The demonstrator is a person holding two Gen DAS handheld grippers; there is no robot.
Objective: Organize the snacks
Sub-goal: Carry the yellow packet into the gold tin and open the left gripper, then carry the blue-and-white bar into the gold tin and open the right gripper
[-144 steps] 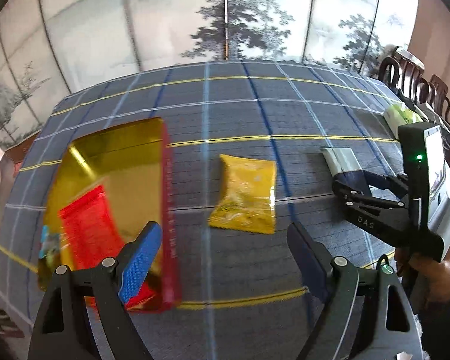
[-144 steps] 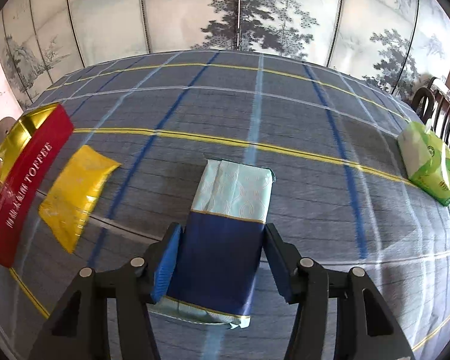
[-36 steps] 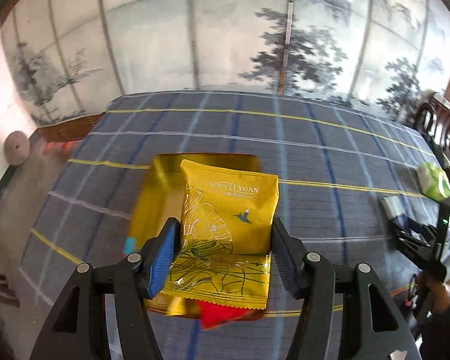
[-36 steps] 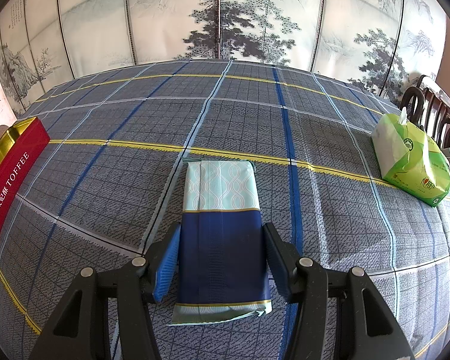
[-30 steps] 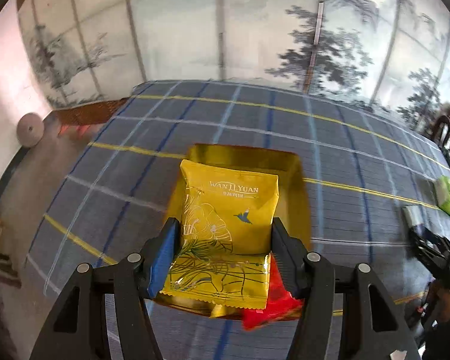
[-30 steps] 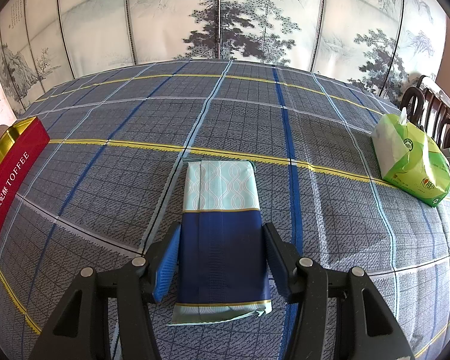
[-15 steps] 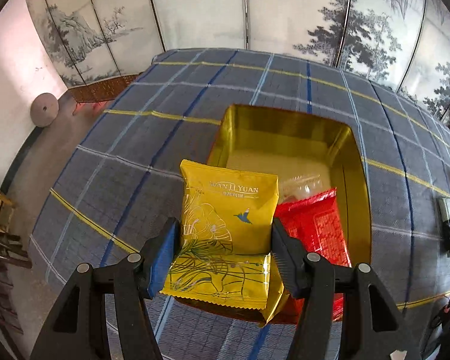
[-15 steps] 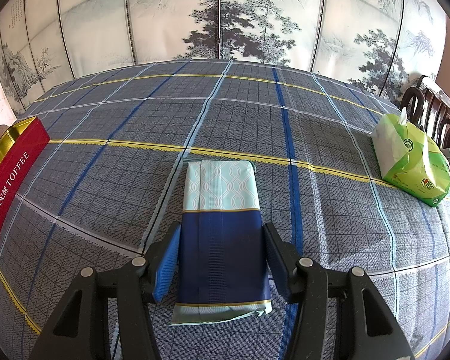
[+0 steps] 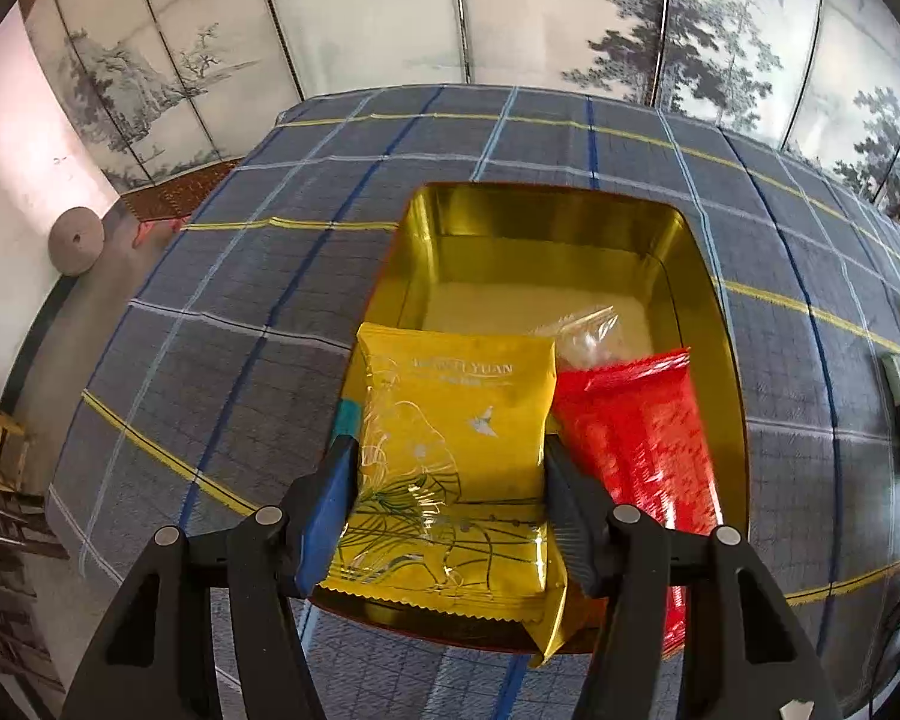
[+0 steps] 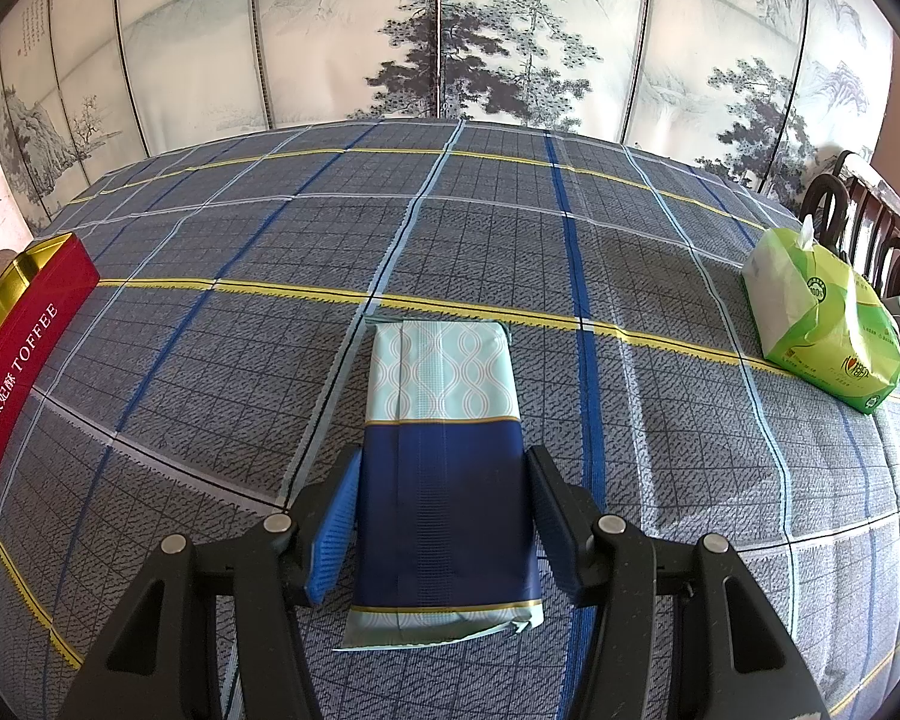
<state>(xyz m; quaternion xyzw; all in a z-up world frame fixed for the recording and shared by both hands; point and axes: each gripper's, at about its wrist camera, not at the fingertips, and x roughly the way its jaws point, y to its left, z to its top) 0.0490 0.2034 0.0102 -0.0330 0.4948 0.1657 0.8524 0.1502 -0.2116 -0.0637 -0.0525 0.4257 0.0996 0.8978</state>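
Quick count from my two claws' cams: one gold tin [image 9: 714,276] with red sides. Snack packs around it: one yellow packet [image 9: 456,456], one red packet [image 9: 636,444], one clear wrapper [image 9: 588,339], plus a teal sliver [image 9: 348,417] that might be one more, can't tell. On the plaid tablecloth [image 10: 450,216]: one blue-and-mint packet [image 10: 444,450] and one green tissue pack [image 10: 822,324]. So four or five snack packs total.

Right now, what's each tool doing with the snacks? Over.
Left tool shut on yellow packet, above gold tin. Right tool shut on blue packet, on the tablecloth. Red packet already inside; nothing blocking.
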